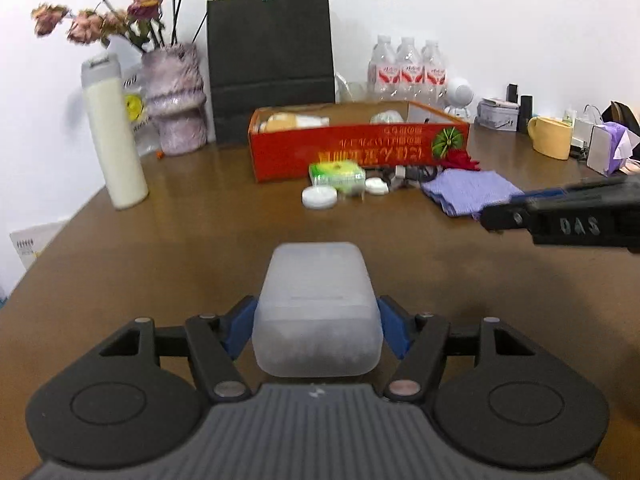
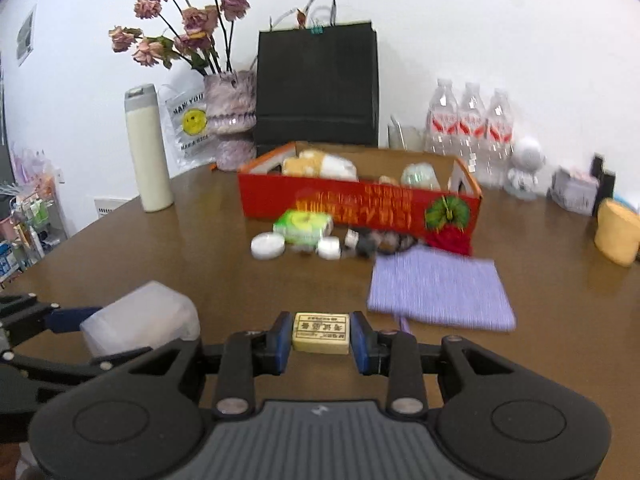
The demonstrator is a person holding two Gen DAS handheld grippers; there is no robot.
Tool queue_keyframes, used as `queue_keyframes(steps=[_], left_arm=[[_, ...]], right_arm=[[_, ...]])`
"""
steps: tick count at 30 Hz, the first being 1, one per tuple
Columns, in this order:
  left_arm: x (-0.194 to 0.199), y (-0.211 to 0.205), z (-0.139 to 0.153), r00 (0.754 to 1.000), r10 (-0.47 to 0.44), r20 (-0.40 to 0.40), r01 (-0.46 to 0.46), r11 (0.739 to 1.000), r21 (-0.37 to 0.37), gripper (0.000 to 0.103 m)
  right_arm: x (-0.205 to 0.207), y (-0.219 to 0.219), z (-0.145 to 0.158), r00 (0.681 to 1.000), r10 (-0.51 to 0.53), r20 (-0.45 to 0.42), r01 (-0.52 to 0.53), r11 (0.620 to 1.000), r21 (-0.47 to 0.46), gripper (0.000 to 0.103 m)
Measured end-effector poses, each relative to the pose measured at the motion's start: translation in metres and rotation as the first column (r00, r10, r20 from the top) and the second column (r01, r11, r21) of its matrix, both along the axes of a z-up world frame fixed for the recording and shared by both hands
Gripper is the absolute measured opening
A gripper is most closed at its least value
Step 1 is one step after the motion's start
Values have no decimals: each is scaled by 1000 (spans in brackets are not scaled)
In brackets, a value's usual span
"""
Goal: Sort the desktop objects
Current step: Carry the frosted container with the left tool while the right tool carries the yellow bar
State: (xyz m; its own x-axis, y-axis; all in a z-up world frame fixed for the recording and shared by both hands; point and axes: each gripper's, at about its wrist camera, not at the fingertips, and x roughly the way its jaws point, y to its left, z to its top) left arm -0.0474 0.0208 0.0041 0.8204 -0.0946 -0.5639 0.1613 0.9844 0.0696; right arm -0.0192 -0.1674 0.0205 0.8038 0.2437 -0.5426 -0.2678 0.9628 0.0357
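My left gripper [image 1: 318,320] is shut on a frosted white plastic box [image 1: 316,308], held above the brown table [image 1: 180,240]; the box also shows in the right wrist view [image 2: 140,320]. My right gripper [image 2: 320,338] is shut on a small yellowish eraser [image 2: 321,333]. Ahead stands a red cardboard box [image 1: 352,148] [image 2: 360,204] holding several items. In front of it lie a green tissue pack [image 1: 338,174] [image 2: 304,226], two white round lids [image 1: 319,198] [image 2: 267,246], dark cables [image 2: 372,242], a red flower [image 2: 450,240] and a purple cloth [image 1: 470,192] [image 2: 440,288].
A cream thermos [image 1: 114,132], a furry vase with dried roses [image 1: 174,96] and a black paper bag [image 1: 270,64] stand at the back left. Three water bottles [image 1: 408,68], a white figurine [image 1: 460,98] and a yellow mug [image 1: 550,136] stand at the back right.
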Motion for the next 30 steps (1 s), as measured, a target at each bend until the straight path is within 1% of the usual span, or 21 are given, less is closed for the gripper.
queue_keyframes(steps=[2, 3, 4, 7, 8, 9, 10, 12, 14, 17, 19, 21, 23, 26, 30], left_arm=[[2, -2, 0, 1000, -4, -23, 4, 1000, 3, 68], [4, -4, 1, 1000, -5, -22, 5, 1000, 3, 70], [7, -5, 1, 1000, -8, -24, 8, 1000, 4, 74], [20, -12, -2, 998, -3, -56, 4, 1000, 26, 77], [23, -12, -4, 997, -4, -72, 6, 1000, 21, 75], [26, -11, -5, 996, -1, -86, 2, 1000, 11, 70], [26, -9, -5, 996, 2, -84, -2, 1000, -2, 66], [22, -4, -5, 997, -4, -82, 0, 999, -50, 66], [9, -4, -2, 999, 19, -50, -22, 998, -60, 66], [-16, -4, 9, 998, 61, 32, -58, 994, -89, 66], [-32, -7, 19, 991, 89, 102, -81, 993, -81, 66], [-47, -11, 31, 978, 108, 178, -95, 992, -84, 66], [-57, -14, 41, 967, 104, 231, -85, 992, -93, 66], [-58, -21, 50, 960, 83, 266, -61, 994, -92, 66], [-31, -31, 58, 959, 58, 277, -31, 995, -98, 66]], right_arm=[[-7, -1, -4, 1000, 3, -20, -3, 1000, 9, 30], [-11, 0, -5, 1000, 3, -26, -3, 1000, 10, 30], [-14, 1, -6, 1000, 4, -27, -3, 1000, 9, 30], [-23, 3, -2, 1000, 12, -9, -12, 1000, 9, 30], [-26, 3, 0, 1000, 13, 0, -13, 1000, 9, 30], [-29, 2, 2, 1000, 14, 8, -14, 1000, 10, 30], [-31, 1, 3, 1000, 13, 15, -13, 1000, 10, 30], [-35, -1, 6, 1000, 5, 22, -5, 1000, 11, 30], [-39, -3, 7, 1000, -4, 28, 4, 1000, 12, 30], [-46, -6, 8, 998, -28, 48, 27, 999, 24, 30], [-51, -6, 10, 997, -35, 66, 33, 999, 30, 29], [-57, -6, 14, 995, -43, 90, 40, 999, 31, 29], [-64, -8, 20, 992, -47, 120, 42, 998, 49, 30], [-68, -9, 29, 984, -65, 164, 55, 996, 64, 30], [-52, -9, 44, 976, -70, 205, 58, 996, 64, 30]])
